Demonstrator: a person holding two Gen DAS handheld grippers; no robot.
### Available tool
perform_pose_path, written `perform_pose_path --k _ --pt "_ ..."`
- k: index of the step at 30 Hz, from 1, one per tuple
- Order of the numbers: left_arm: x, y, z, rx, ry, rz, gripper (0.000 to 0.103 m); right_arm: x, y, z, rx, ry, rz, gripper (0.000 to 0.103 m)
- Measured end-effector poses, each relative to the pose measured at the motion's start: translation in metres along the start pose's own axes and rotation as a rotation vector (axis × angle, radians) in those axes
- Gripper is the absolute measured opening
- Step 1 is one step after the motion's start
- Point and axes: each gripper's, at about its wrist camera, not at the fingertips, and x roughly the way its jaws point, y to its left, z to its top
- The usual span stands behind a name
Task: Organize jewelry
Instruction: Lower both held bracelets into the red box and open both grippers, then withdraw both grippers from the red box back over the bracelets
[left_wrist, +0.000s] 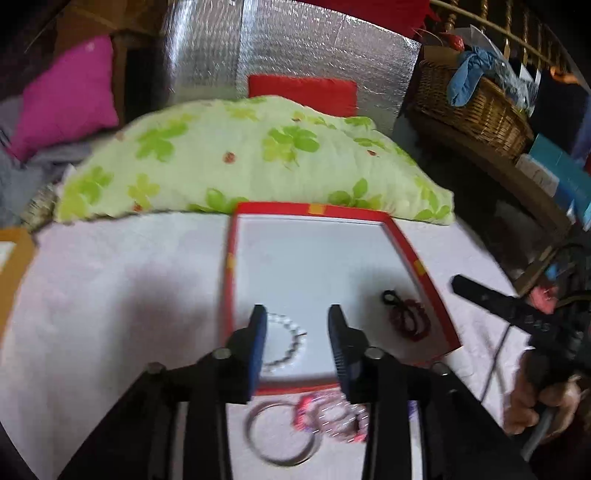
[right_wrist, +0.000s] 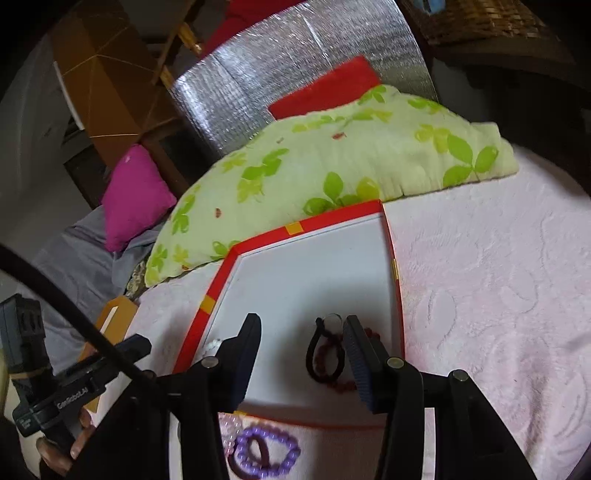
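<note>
Only the left wrist view shows the white bead bracelet (left_wrist: 284, 343) inside the red-rimmed tray (left_wrist: 436, 295), under the left hand-held gripper (left_wrist: 297, 314), its jaws parted and empty. The right hand-held gripper (right_wrist: 301, 325), likewise parted, hovers over the dark red bead bracelet (right_wrist: 332, 369) (partly hidden by one finger). Purple beads (right_wrist: 266, 454) lie outside the tray on the pink bedspread (right_wrist: 498, 295), and a green floral pillow (left_wrist: 258, 155) lies behind.
</note>
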Motion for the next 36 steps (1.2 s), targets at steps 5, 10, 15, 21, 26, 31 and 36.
perform_pose_path --k 5,10,15,21,26,31,36 --pt "-0.019 0.003 -0.009 0.034 -0.013 0.086 0.054 -0.024 0.015 -0.008 -0.074 -0.01 -0.003 0.045" --pt "-0.039 0.016 -0.031 0.018 -0.009 0.125 0.059 -0.054 0.019 -0.021 -0.079 -0.031 0.002 0.045" --pt "-0.048 0.025 -0.065 0.008 0.041 0.158 0.06 -0.074 0.012 -0.042 -0.045 -0.004 0.006 0.045" --pt "-0.054 0.029 -0.092 0.001 0.068 0.173 0.063 -0.078 0.004 -0.07 0.019 0.081 0.019 0.045" --pt "-0.048 0.024 -0.108 0.015 0.101 0.163 0.063 -0.065 0.01 -0.084 -0.007 0.15 0.006 0.045" --pt "-0.035 0.015 -0.111 0.07 0.123 0.177 0.063 -0.047 0.004 -0.088 0.04 0.212 0.005 0.045" --pt "-0.026 0.01 -0.112 0.088 0.142 0.17 0.063 -0.023 -0.007 -0.092 0.111 0.274 0.006 0.045"
